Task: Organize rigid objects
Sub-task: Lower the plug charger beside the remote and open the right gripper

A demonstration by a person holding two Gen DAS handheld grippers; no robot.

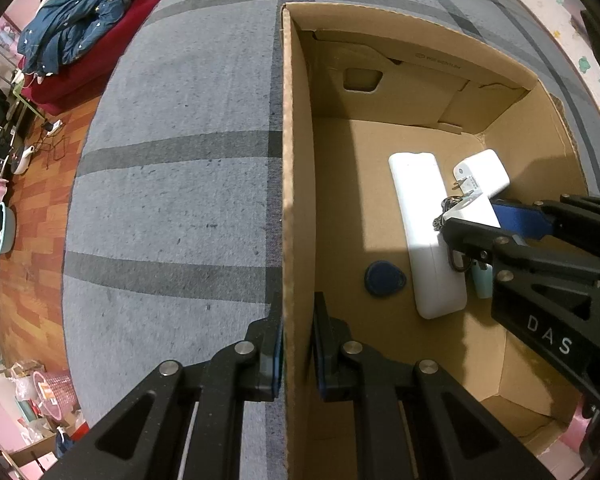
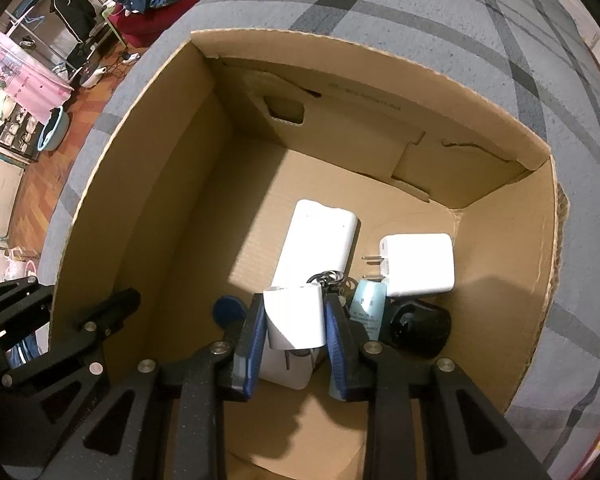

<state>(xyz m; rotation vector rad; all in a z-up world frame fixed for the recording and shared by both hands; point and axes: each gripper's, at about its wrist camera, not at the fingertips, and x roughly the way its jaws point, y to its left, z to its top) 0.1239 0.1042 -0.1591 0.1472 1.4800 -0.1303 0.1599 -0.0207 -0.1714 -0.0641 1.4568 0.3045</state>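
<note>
The right hand-held gripper (image 2: 294,320) pinches a white charger block (image 2: 296,316) low inside the cardboard box (image 2: 500,128), above the power bank (image 2: 320,236); releasing there could knock it onto the keys. The left hand-held gripper (image 1: 298,344) clamps the box wall.

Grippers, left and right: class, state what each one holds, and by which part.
The left gripper clamps the cardboard box by its side wall's top edge. The right gripper holds a small white charger across its two sides.
</note>
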